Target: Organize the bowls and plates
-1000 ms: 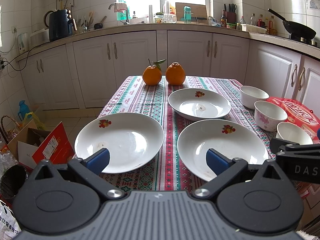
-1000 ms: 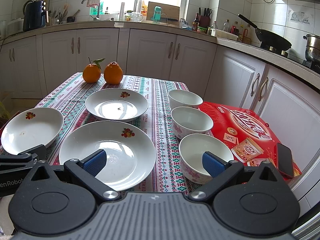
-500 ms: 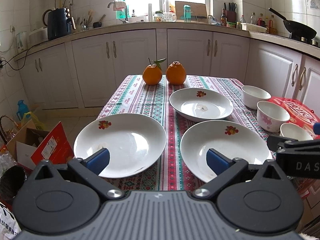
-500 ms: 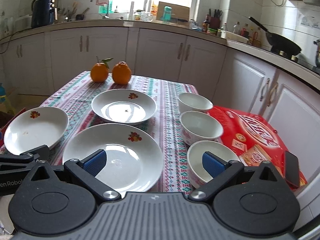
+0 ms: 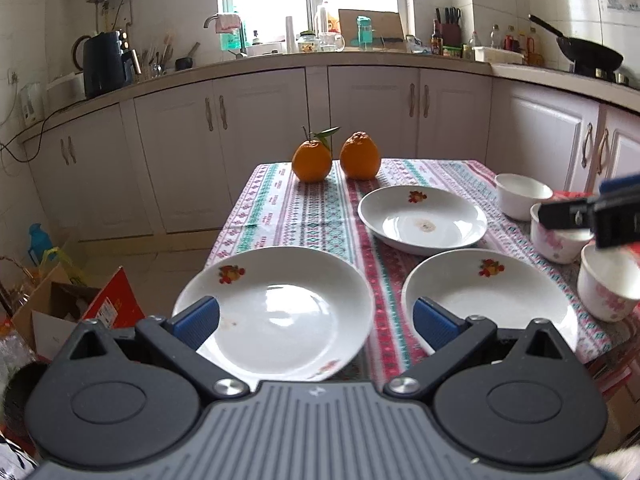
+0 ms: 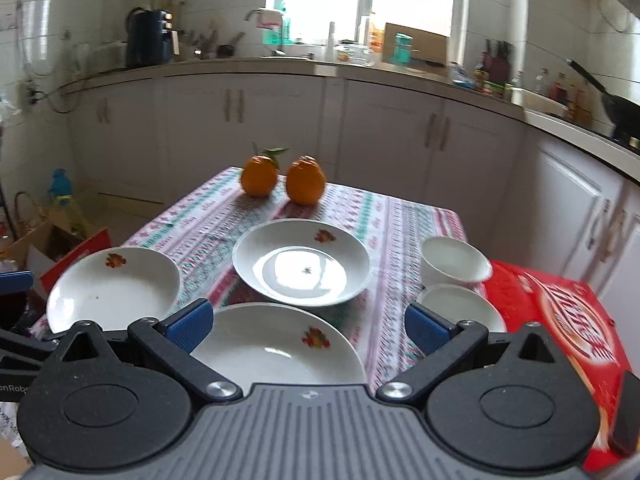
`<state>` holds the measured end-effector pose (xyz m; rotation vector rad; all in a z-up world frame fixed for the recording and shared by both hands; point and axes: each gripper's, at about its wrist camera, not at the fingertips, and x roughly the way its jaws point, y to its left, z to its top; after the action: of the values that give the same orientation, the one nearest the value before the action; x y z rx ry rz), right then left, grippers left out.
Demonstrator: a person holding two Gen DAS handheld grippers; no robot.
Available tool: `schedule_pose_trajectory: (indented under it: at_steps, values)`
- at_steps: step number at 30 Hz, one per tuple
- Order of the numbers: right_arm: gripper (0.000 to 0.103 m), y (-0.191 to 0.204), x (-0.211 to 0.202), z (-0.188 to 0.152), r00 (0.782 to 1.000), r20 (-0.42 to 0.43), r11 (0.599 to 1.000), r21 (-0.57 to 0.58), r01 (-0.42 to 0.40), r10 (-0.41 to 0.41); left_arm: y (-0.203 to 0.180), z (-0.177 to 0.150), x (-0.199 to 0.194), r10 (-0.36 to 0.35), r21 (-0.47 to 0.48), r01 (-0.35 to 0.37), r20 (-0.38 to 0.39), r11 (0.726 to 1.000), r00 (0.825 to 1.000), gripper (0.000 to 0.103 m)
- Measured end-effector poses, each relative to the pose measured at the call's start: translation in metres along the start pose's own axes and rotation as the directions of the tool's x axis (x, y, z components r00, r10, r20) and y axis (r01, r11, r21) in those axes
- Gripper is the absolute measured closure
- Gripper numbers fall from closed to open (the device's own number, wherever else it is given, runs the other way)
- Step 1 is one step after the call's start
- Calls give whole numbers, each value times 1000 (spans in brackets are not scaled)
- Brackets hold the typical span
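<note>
Three white plates with a small fruit print lie on the patterned tablecloth: a near-left plate (image 5: 280, 312) (image 6: 114, 286), a near-right plate (image 5: 488, 300) (image 6: 276, 350) and a far plate (image 5: 422, 220) (image 6: 300, 266). Three white bowls line the right side: far bowl (image 5: 520, 196) (image 6: 454, 264), middle bowl (image 5: 556, 236) (image 6: 460, 306), near bowl (image 5: 608, 284). My left gripper (image 5: 316, 320) is open over the near-left plate's front edge, holding nothing. My right gripper (image 6: 308, 326) is open above the near-right plate; it shows from the side (image 5: 592, 212) above the bowls.
Two oranges (image 5: 336, 158) (image 6: 282, 180) stand at the table's far end. A red flat box (image 6: 568, 320) lies right of the bowls, a dark phone (image 6: 626, 412) on it. Cardboard boxes (image 5: 68, 308) sit on the floor to the left. Kitchen cabinets (image 5: 360, 120) stand behind.
My right gripper has swung left and risen, from over the near bowl to over the near-right plate. My left gripper has edged slightly forward and left. Both stay open.
</note>
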<state>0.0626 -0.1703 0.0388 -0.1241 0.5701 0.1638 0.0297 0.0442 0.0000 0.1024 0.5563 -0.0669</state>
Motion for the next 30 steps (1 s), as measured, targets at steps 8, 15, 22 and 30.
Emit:
schedule_pose_trajectory:
  at_steps: [8, 15, 22, 30]
  values:
    - [0, 5, 28, 20, 980, -37, 981, 24, -193, 193, 32, -10, 10, -87, -22, 85, -77, 996, 993, 1]
    - [0, 26, 58, 34, 958, -104, 963, -2, -270, 268, 54, -24, 17, -109, 21, 112, -133, 993, 985, 1]
    - [0, 49, 97, 45, 926, -184, 943, 10, -332, 328, 71, -37, 40, -151, 5, 156, -202, 988, 968, 1]
    - [0, 68, 134, 50, 888, -259, 920, 12, -391, 381, 81, -42, 67, -202, 6, 210, -240, 978, 950, 1]
